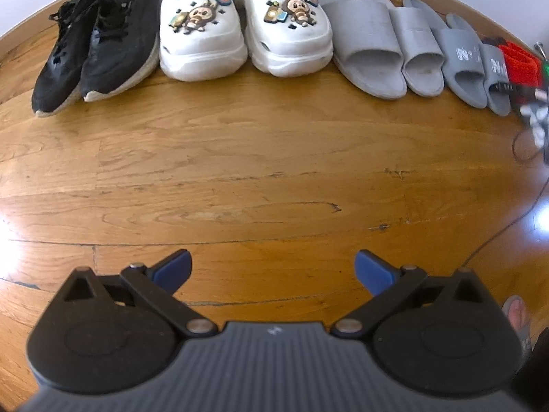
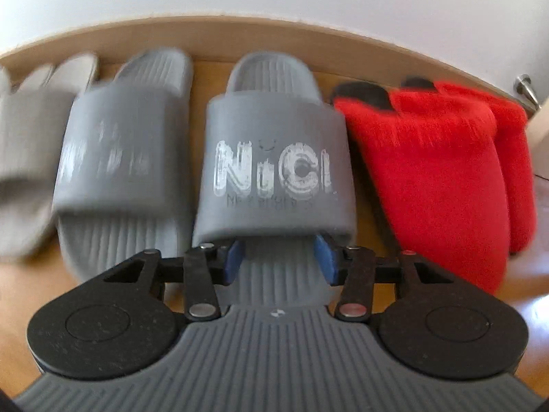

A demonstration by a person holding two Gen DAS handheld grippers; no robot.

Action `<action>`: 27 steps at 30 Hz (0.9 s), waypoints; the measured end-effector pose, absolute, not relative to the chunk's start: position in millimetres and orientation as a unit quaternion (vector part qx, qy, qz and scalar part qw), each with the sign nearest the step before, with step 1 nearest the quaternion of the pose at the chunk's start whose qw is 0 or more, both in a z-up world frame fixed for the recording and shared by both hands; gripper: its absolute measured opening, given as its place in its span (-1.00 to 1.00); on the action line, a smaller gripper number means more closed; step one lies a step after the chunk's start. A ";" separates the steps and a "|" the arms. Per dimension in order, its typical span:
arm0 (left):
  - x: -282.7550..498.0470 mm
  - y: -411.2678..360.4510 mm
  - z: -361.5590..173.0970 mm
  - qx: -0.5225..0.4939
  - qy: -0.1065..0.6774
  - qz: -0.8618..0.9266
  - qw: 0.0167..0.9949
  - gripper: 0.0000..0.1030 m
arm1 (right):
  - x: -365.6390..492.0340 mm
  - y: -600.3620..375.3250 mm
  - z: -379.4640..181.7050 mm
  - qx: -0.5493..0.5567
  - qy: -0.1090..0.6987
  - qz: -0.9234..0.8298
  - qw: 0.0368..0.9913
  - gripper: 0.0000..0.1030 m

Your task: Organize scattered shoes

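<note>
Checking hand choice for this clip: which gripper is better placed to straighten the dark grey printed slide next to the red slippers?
Right. The right gripper is at the toe of the dark grey printed slide, its fingers reaching under the strap's front edge. The left gripper hangs open over bare floor, well short of the shoe row.

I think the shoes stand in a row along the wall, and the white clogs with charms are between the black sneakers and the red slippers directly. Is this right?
Not quite. The left wrist view shows the white clogs between the black sneakers and the light grey slides, not the red slippers, which end the row.
</note>
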State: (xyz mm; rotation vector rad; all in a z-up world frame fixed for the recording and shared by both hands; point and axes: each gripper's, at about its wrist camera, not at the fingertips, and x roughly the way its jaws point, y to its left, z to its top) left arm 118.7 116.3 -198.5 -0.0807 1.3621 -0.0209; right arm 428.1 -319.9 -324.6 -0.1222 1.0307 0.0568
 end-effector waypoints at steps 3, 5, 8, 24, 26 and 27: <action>120.0 115.7 -196.7 -0.040 0.626 -0.014 0.778 0.99 | 414.1 -335.6 -312.9 -0.059 0.486 0.072 0.869 -0.05; 118.8 115.4 -197.0 -0.038 0.626 -0.017 0.779 0.99 | 397.9 -357.9 -298.5 -0.055 0.481 0.079 0.872 0.09; 117.3 115.7 -200.2 -0.038 0.632 -0.013 0.774 0.99 | 376.2 -393.4 -280.9 -0.049 0.476 0.073 0.875 0.25; 121.6 103.2 -201.4 -0.003 0.632 -0.007 0.775 0.99 | 381.5 -405.6 -317.3 -0.035 0.457 0.070 0.886 0.16; 122.1 102.4 -200.3 -0.004 0.629 -0.012 0.777 0.99 | 376.9 -410.1 -306.2 -0.009 0.451 0.085 0.888 0.18; 121.8 102.6 -200.4 -0.006 0.629 -0.014 0.777 0.99 | 372.1 -420.5 -300.1 0.010 0.448 0.076 0.891 0.21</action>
